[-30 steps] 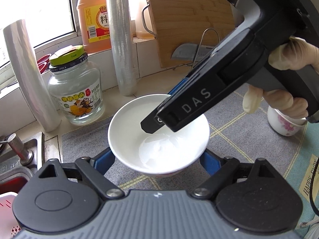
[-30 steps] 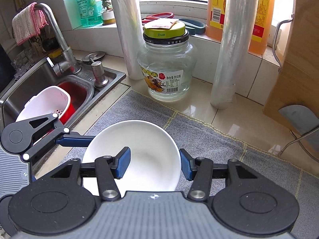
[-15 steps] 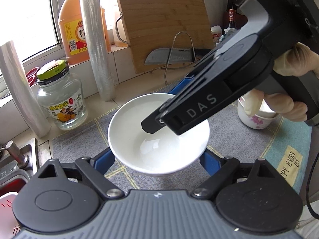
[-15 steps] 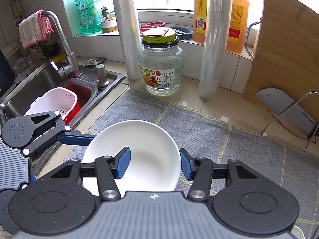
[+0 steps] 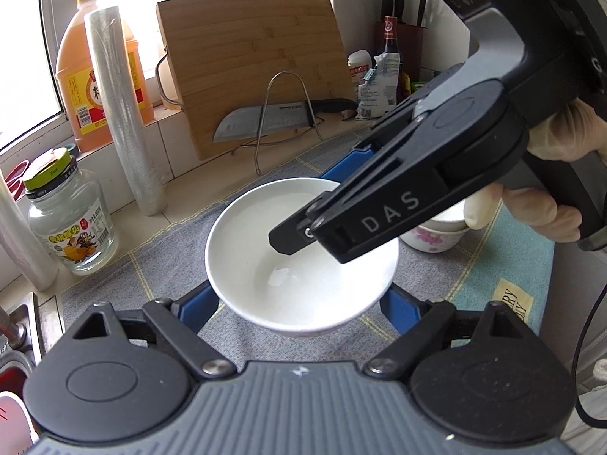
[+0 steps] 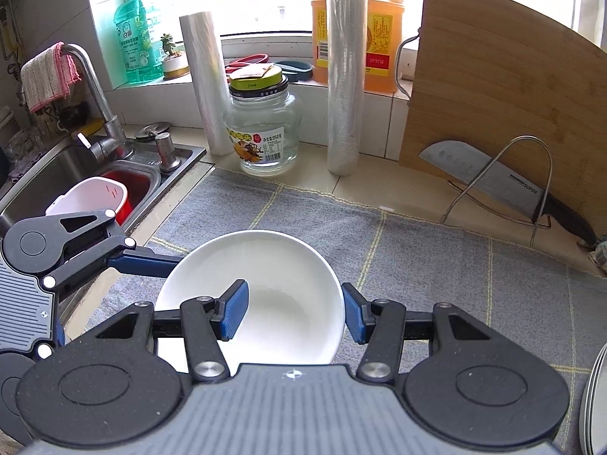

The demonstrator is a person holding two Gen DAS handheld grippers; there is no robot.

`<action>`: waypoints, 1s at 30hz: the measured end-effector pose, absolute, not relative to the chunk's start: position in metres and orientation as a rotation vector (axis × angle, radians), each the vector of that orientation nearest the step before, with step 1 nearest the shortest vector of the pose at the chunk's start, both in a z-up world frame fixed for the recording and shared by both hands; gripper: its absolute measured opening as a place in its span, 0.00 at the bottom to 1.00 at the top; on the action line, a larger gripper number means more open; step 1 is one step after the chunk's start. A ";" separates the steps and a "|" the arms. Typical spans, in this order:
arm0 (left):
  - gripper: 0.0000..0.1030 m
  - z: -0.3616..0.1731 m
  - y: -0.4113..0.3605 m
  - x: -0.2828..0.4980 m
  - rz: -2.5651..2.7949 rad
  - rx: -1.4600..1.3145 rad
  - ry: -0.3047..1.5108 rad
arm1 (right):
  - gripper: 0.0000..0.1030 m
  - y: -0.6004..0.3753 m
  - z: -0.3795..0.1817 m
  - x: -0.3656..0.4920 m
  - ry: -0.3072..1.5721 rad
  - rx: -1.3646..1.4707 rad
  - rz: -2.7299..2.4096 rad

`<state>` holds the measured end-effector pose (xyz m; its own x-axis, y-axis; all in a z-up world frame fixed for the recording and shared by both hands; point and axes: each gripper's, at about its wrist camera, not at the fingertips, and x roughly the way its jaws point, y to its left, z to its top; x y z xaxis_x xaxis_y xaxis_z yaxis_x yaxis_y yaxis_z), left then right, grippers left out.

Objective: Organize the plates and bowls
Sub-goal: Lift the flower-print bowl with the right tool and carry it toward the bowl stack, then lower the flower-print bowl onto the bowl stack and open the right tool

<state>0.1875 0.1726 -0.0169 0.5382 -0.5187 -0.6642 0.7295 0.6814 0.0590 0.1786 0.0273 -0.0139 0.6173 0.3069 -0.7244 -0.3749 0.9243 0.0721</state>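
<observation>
Bowl point(image 5: 299, 258) carried between both grippers, left point(image 5: 299, 303) cupping its sides, right point(image 6: 292, 311) pinching the rim; keep level toward flowered bowls point(image 5: 436, 237) at right, probably the stack.

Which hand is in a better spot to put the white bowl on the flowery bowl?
Probably the right. The right gripper pinches the white bowl by its rim, and the flowery bowl sits right by that hand. The left gripper clasps the white bowl from farther away.

two claws point(image 5: 299, 303) point(image 6: 294, 311), two bowls point(image 5: 273, 235) point(image 5: 436, 235), two film rolls point(image 6: 343, 76) point(image 6: 205, 87), one knife point(image 6: 489, 178).
</observation>
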 end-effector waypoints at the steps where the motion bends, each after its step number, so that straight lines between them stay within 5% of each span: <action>1: 0.88 -0.016 0.168 0.187 -0.769 0.353 0.660 | 0.57 0.023 -0.013 0.176 0.812 -0.087 0.384; 30: 0.88 -0.004 0.038 0.194 -1.033 0.406 0.575 | 0.57 -0.109 -0.002 0.146 0.748 -0.026 0.074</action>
